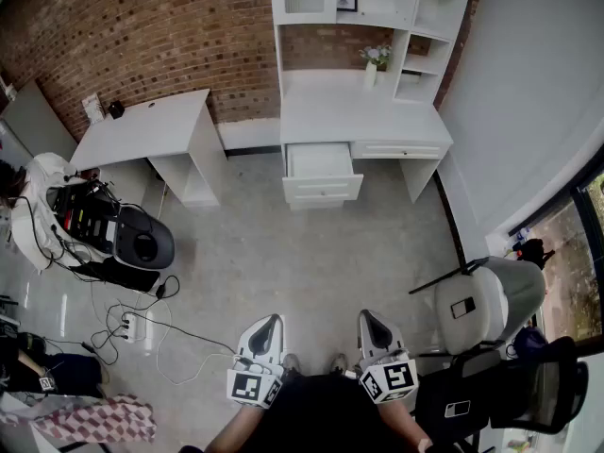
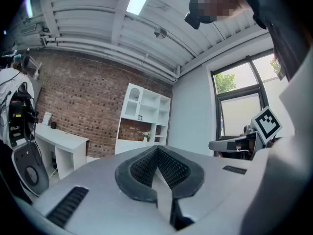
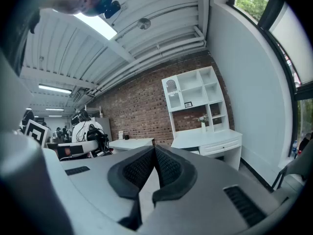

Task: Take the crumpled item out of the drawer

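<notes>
Across the room the white desk with a hutch [image 1: 363, 111] stands against the brick wall, and its left drawer [image 1: 321, 170] is pulled open. The drawer's inside looks plain white from here, and I cannot make out a crumpled item in it. Both grippers are held low and close to the body, far from the desk. My left gripper [image 1: 272, 320] is shut with nothing between its ribbed pads [image 2: 146, 166]. My right gripper [image 1: 368, 316] is shut and empty too, its pads [image 3: 168, 166] meeting at the tip. The desk [image 3: 210, 140] shows far off in the right gripper view.
A second white desk [image 1: 151, 125] stands at the left. A black round machine [image 1: 142, 243], cables and a power strip [image 1: 130, 327] lie on the floor to the left. A white chair [image 1: 491, 295] and a black chair [image 1: 533, 385] are at the right. A vase [image 1: 372, 68] sits on the desk.
</notes>
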Demonstrator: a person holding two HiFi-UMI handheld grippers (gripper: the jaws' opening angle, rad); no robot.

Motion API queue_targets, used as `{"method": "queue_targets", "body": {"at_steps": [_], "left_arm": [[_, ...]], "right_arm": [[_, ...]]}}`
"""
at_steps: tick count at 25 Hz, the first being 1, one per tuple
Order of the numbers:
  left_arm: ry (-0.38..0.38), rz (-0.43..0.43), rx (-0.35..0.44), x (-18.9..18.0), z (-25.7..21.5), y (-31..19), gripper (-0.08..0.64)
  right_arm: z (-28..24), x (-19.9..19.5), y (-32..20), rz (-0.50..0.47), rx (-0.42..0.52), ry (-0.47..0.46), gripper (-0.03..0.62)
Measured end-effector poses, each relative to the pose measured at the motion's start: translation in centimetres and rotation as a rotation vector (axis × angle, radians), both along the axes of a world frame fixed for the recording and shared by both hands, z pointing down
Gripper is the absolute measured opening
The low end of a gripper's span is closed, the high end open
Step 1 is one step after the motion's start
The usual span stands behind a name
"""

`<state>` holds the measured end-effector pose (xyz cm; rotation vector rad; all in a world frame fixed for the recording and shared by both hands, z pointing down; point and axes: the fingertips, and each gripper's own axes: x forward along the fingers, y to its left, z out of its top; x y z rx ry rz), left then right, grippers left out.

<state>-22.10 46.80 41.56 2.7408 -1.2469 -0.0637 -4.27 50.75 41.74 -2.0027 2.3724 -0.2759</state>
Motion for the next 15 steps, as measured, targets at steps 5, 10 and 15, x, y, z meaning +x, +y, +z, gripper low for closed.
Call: {"method": "queue_targets", "body": {"at_steps": [5,10,15], "left_arm": [[0.006,0.002,0.006,-0.3,0.3,0.2,0.023],[0.008,-0.004,-0.001,0.0,-0.4,0.0,0.023],[0.006,0.009,-0.005,0.8,-0.4,0.2,0.023]], "right_arm": [[0.5,-0.5,0.2,-0.003,0.002,-0.002,0.014],[-0.3,-0.3,0.0,-0.012,0.001,-0.005,0.014],[-0.4,-0.1,0.1,-0.017,0.005,-0.028,0.014]]}}
